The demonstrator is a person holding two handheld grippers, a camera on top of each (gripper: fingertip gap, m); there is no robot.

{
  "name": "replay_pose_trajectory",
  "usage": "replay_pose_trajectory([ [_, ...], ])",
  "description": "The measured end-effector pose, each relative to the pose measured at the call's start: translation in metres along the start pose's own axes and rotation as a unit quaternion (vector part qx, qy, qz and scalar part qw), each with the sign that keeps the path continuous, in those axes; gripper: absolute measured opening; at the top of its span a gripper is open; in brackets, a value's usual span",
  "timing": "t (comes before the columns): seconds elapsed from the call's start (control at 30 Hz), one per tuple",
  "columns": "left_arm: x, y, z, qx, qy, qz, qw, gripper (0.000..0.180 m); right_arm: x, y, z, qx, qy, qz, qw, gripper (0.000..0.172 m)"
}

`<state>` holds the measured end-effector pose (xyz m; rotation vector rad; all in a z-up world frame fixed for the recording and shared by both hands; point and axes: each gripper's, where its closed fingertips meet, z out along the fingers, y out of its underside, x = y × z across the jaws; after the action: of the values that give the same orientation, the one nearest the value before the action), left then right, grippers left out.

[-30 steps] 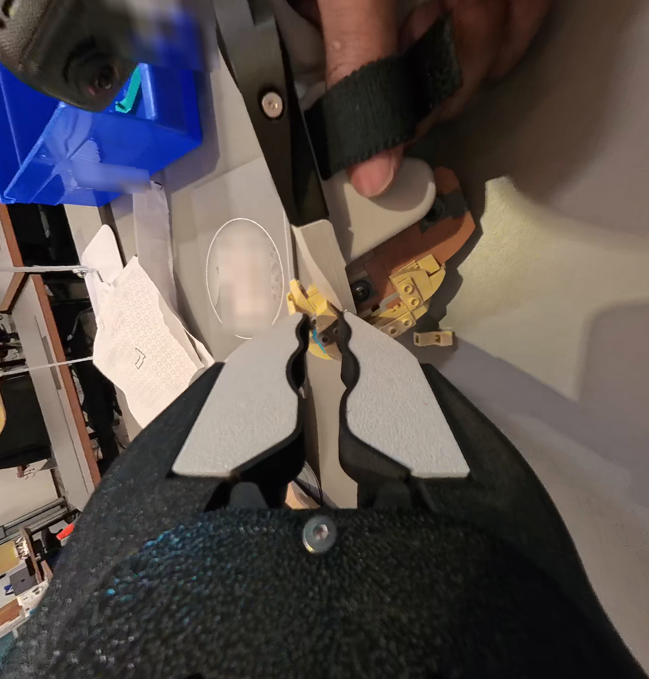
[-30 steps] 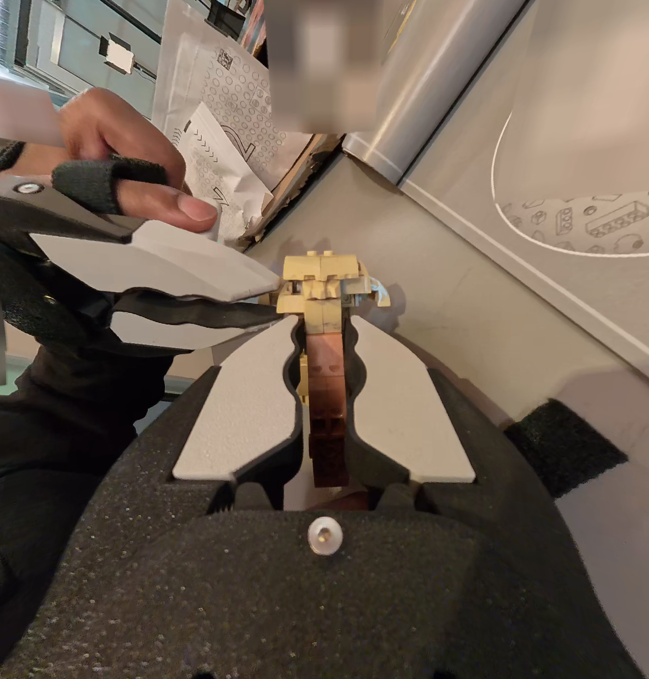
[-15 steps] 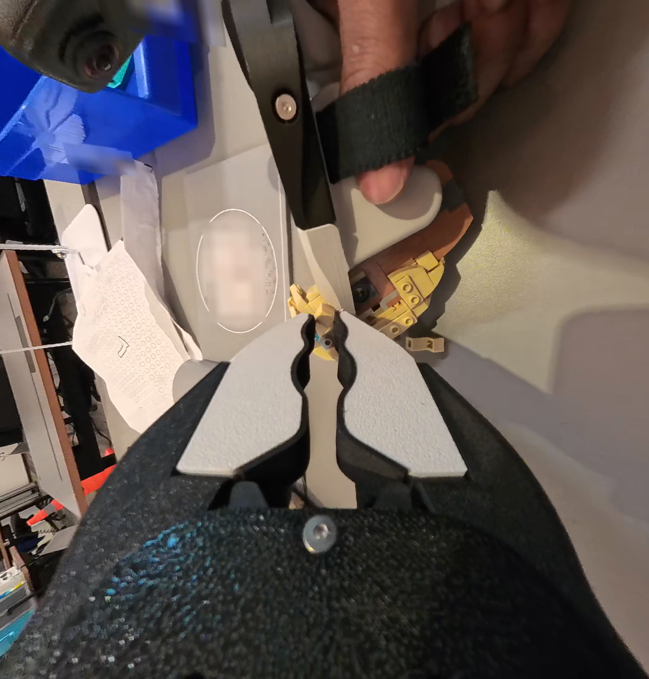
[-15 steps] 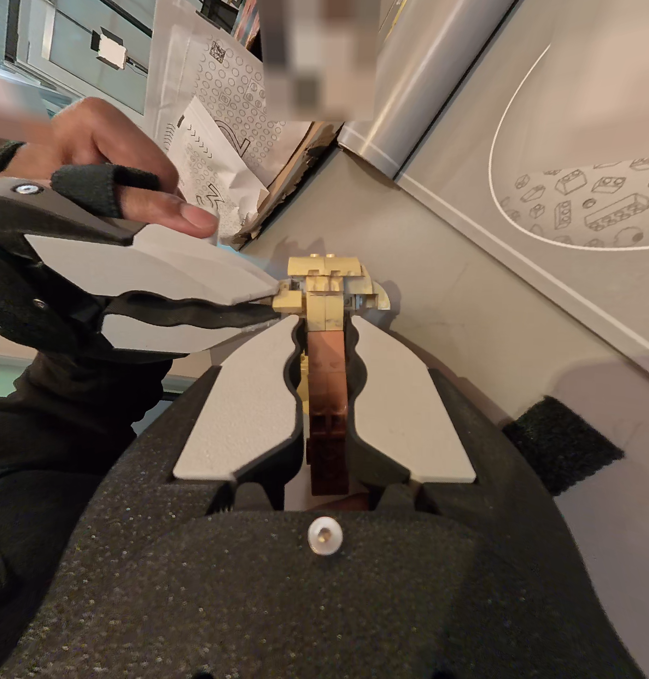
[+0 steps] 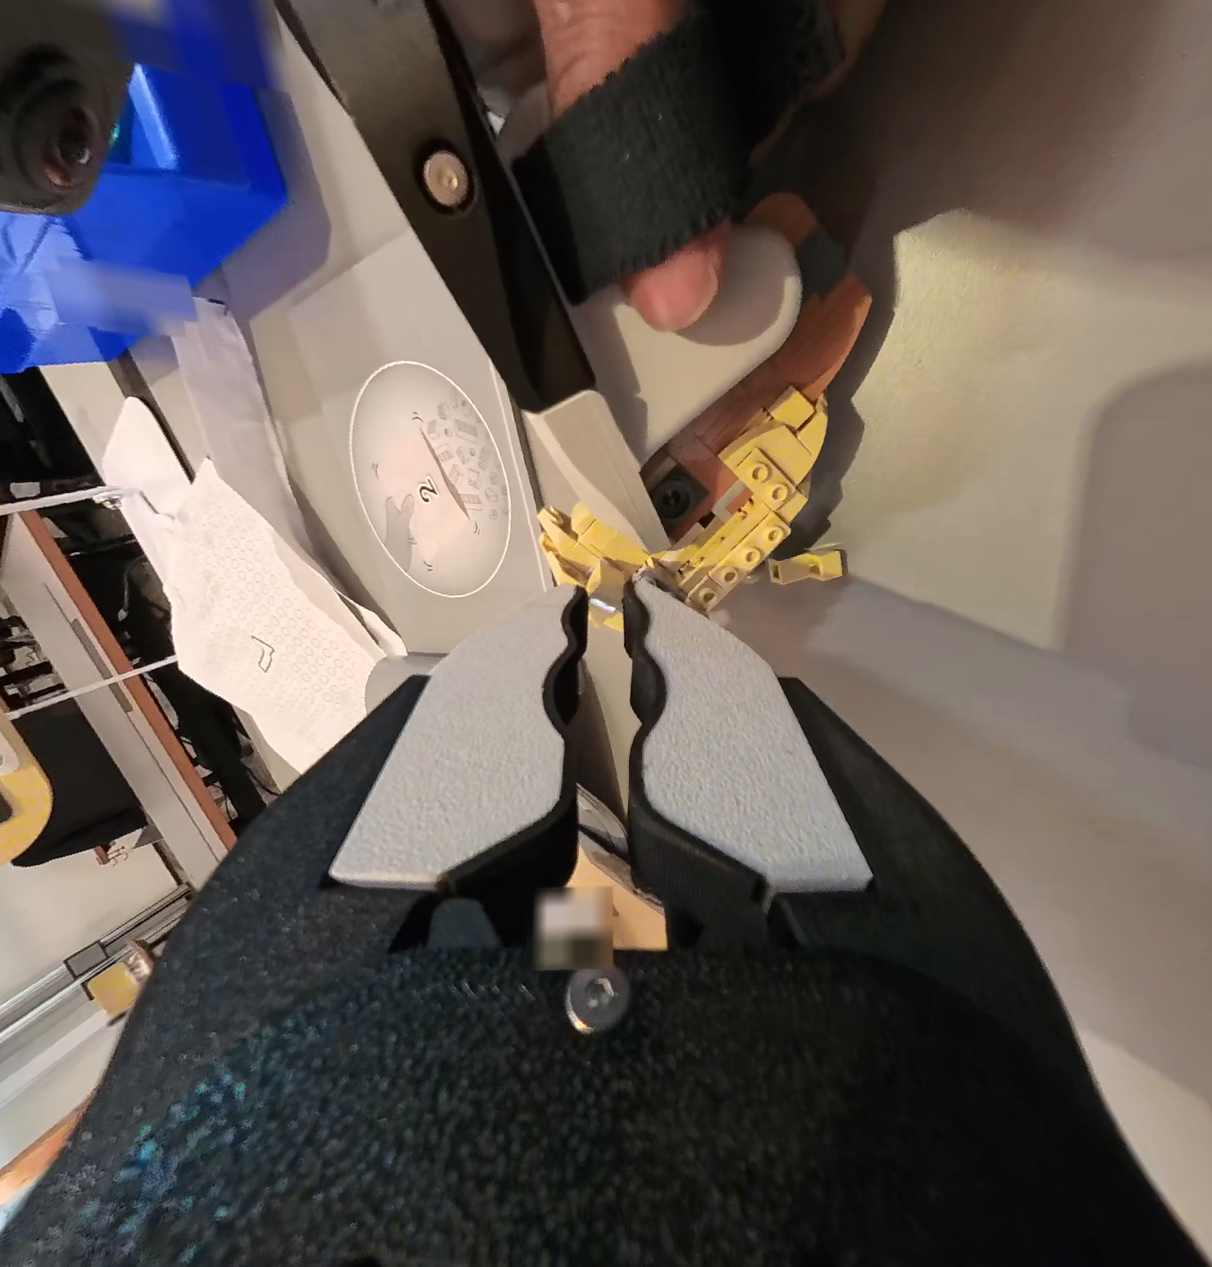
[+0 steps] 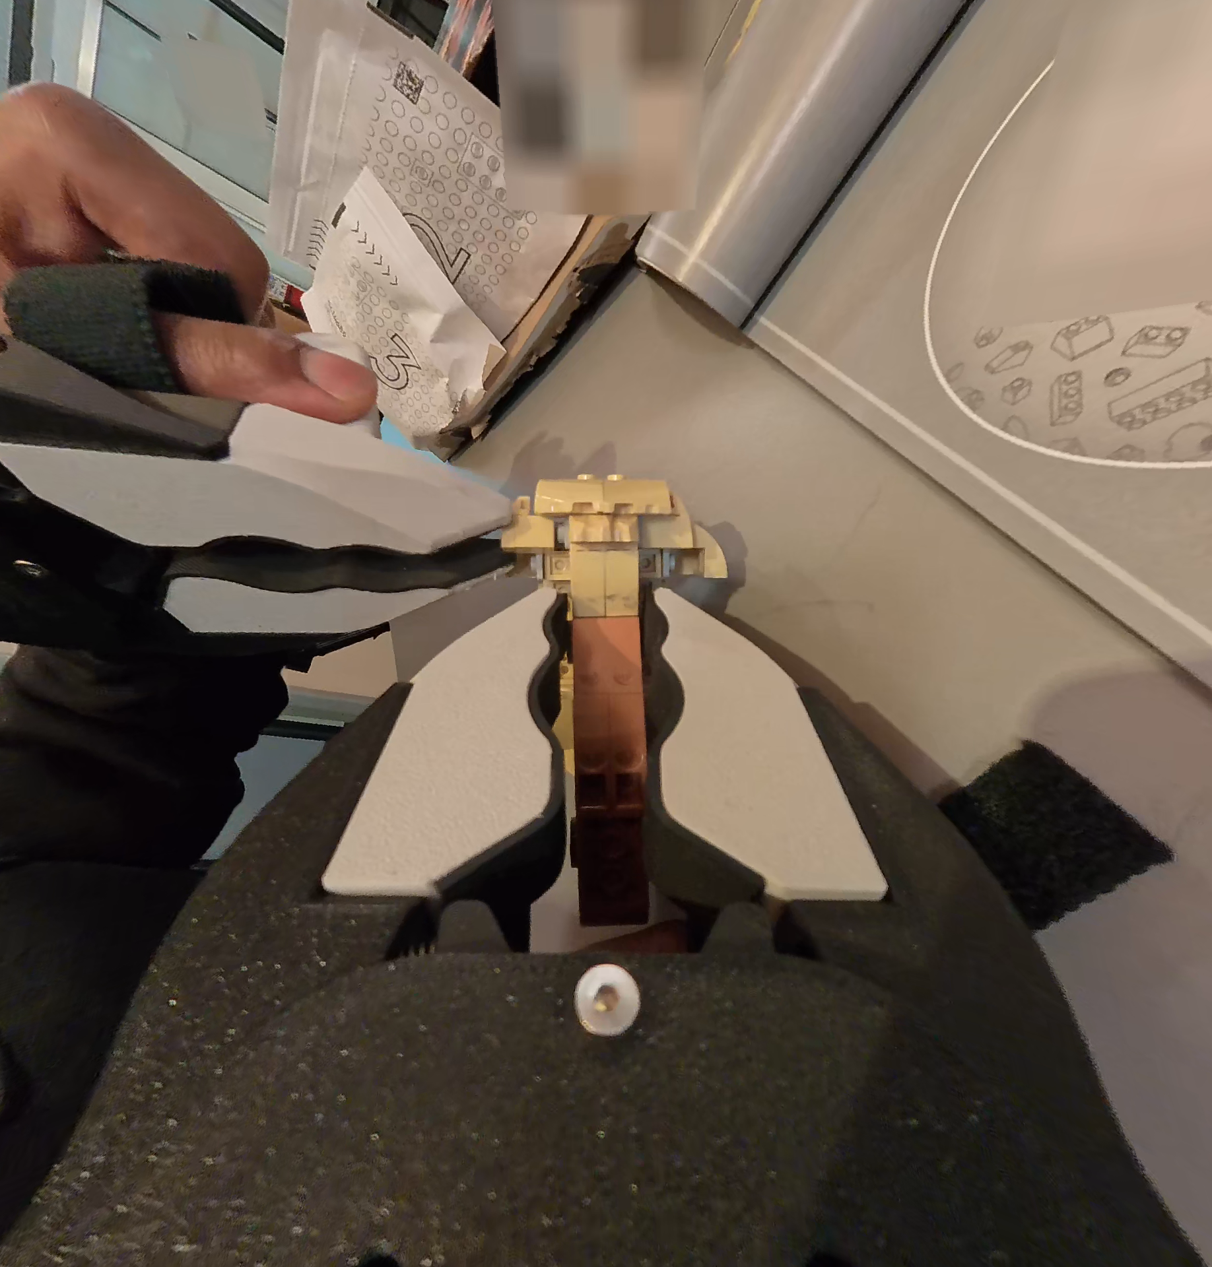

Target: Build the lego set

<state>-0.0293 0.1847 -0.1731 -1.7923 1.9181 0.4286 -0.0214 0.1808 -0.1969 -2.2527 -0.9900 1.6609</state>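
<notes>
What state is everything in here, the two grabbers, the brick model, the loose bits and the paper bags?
Right gripper: fingers shut on the brick model's brown part.
Brick model: partly built, tan pieces on a brown body, held off the table.
Left gripper: fingers nearly closed, tips at the model's tan side piece.
Loose tan piece: lying on the table.
Paper bags: torn open, crumpled.

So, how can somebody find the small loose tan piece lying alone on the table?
Start from the brown and tan toy-brick model clamped in the right tool over the pale grey table. Just right of its studded tan edge lies the small loose tan brick piece. Unlike its neighbours, it is joined to nothing.
</notes>
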Motion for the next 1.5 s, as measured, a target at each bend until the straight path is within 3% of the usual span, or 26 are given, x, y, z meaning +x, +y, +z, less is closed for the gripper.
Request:
replay_pose_trajectory([
  [0.5, 0.004, 0.0, -0.001, -0.048, 0.007, 0.081, 0.996, 0.009, -0.005, 0.002, 0.0, -0.006, -0.011, -0.013, 1.0, 0.02],
  [1.0, 0.011, 0.0, -0.004, 0.004, 0.0, 0.115, 0.993, 0.009, -0.01, 0.006, 0.001, -0.021, -0.023, -0.025, 0.999, 0.018],
  [1.5, 0.007, 0.015, 0.006, 0.011, -0.017, 0.057, 0.998, 0.015, -0.007, 0.008, 0.002, -0.033, -0.026, 0.001, 0.999, 0.018],
])
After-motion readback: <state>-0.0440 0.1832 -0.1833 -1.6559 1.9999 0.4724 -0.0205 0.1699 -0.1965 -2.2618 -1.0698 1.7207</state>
